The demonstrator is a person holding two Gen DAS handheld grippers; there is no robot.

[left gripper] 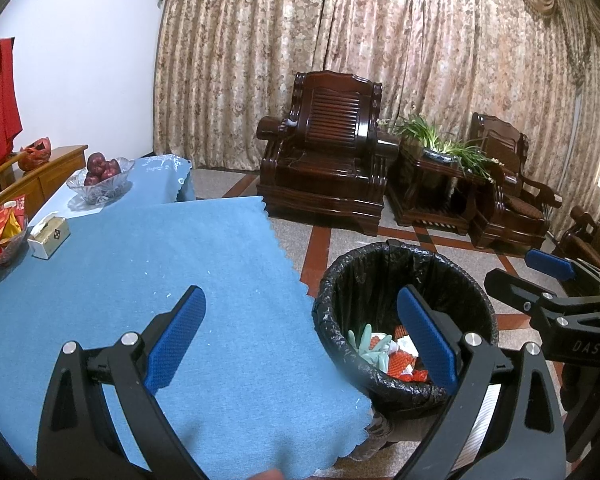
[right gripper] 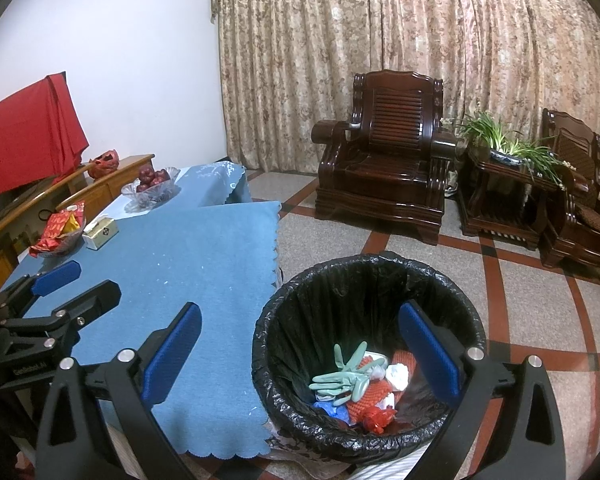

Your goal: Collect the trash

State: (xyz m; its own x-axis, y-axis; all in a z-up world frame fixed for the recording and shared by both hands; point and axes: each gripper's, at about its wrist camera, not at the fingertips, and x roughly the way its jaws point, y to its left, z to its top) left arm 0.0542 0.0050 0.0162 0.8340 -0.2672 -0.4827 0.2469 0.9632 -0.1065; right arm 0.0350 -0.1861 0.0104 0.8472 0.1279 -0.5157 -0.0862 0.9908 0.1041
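Spread wide and empty — left gripper point(left gripper: 302, 338) over the blue tablecloth point(left gripper: 204, 280) edge, right gripper point(right gripper: 300, 350) above the black-lined trash bin point(right gripper: 364, 276). Inside — green gloves point(right gripper: 342, 374), red wrappers point(right gripper: 376, 418), white paper. Beyond, tissue box point(left gripper: 49, 237), apple bowl point(left gripper: 101, 179), dark wooden armchair point(left gripper: 326, 160).

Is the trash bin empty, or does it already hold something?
Holding trash. The bin stands upright beside the table, with pale green gloves, red wrappers and crumpled white paper at the bottom.
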